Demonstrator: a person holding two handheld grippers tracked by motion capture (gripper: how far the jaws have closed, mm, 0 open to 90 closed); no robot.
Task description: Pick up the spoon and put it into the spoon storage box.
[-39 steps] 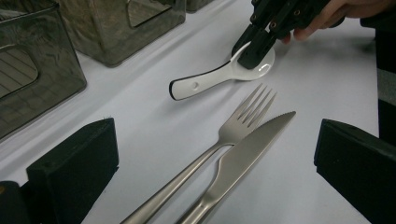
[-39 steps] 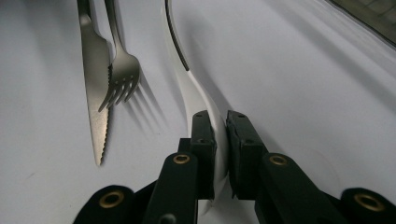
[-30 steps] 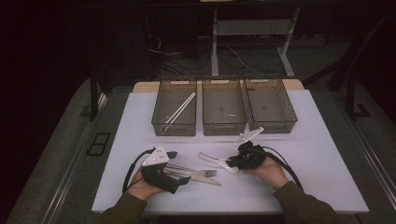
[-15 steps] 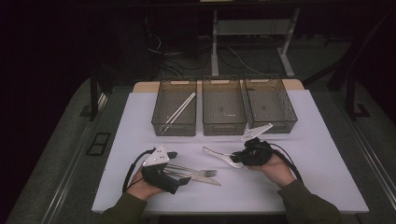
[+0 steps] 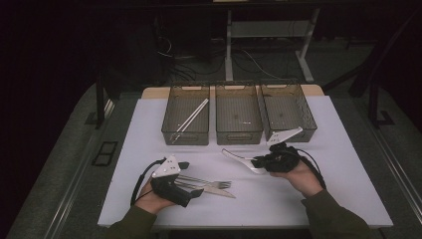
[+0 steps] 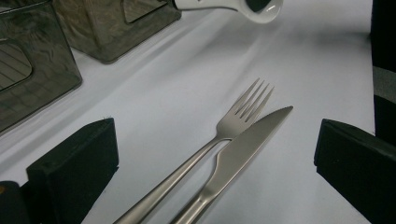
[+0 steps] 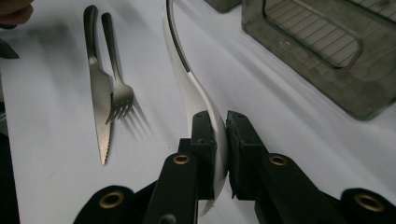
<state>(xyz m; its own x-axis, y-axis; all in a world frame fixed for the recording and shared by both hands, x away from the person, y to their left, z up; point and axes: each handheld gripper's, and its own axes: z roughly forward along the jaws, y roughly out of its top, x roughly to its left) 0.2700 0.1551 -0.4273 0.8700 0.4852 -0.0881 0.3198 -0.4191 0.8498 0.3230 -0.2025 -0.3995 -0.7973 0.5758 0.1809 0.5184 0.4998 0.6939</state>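
- The white worktop (image 5: 348,164) stood in a dark room, three smoky plastic bins (image 5: 238,119) along its far edge
- The right gripper (image 7: 217,140) clenched a white curved ceramic spoon (image 7: 196,93) over open surface
- The left gripper (image 6: 215,154) sat released around a steel fork (image 6: 233,121) and steel knife (image 6: 243,147) near the front edge

You have no text, label, brand, number or sign to read here. The three bins (image 5: 238,119) carry no legible marks, and the spoon (image 7: 196,93), the fork (image 6: 219,135) and the knife (image 6: 238,154) show bare surfaces with no stamp you can make out.
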